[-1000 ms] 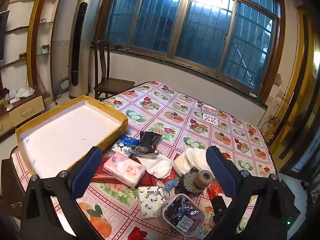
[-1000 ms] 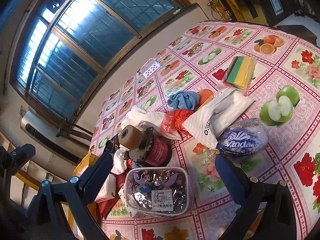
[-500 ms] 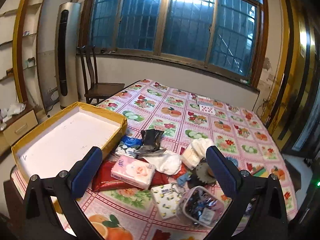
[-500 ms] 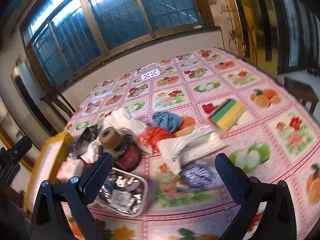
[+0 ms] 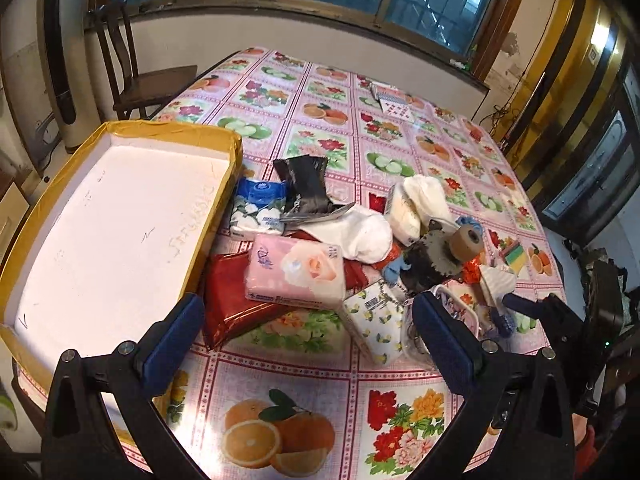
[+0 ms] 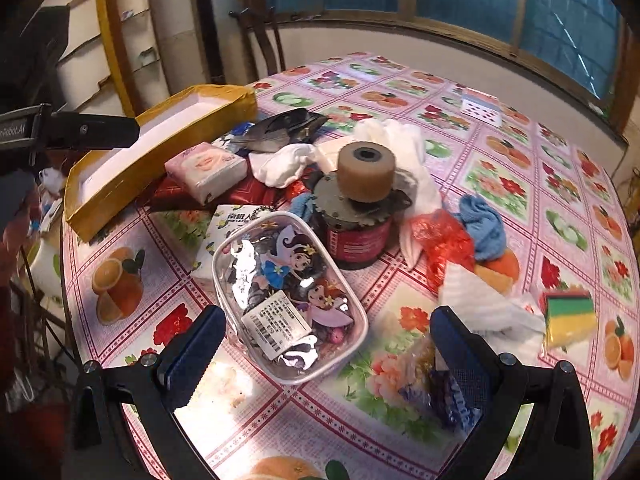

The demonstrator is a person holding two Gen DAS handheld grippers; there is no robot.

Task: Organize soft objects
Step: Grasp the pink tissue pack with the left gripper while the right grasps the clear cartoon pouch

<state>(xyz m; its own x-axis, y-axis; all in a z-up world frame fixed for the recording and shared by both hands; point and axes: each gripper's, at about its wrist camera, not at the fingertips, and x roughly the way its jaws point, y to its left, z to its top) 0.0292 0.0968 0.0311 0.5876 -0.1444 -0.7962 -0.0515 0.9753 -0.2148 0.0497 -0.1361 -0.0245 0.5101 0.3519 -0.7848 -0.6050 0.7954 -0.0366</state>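
A heap of soft items lies mid-table: a pink tissue pack (image 5: pixel 296 270) (image 6: pixel 206 168), a blue tissue pack (image 5: pixel 260 204), white cloth (image 5: pixel 356 232) (image 6: pixel 288 160), a red foil bag (image 5: pixel 236 300), a blue cloth (image 6: pixel 482 226) and a red plastic bag (image 6: pixel 442 244). A yellow-rimmed box (image 5: pixel 216 136) (image 6: pixel 160 156) with a white inside stands at the left. My left gripper (image 5: pixel 308 340) hangs open above the table's near edge, short of the pink pack. My right gripper (image 6: pixel 326 346) is open over a clear pouch (image 6: pixel 292 292).
A dark tin with a brown tape roll (image 6: pixel 366 178) stands in the heap. A floral pack (image 5: pixel 374 328), sponges (image 6: pixel 570 316), a white plastic bag (image 6: pixel 480 304), black packets (image 5: pixel 308 188) and playing cards (image 5: pixel 394 104) lie about. A chair (image 5: pixel 140 80) stands behind the table.
Both grippers have dipped down and come nearer the table. The left view now looks down on the box and tissue packs; the right view swung left over the clear pouch. Nothing was picked up.
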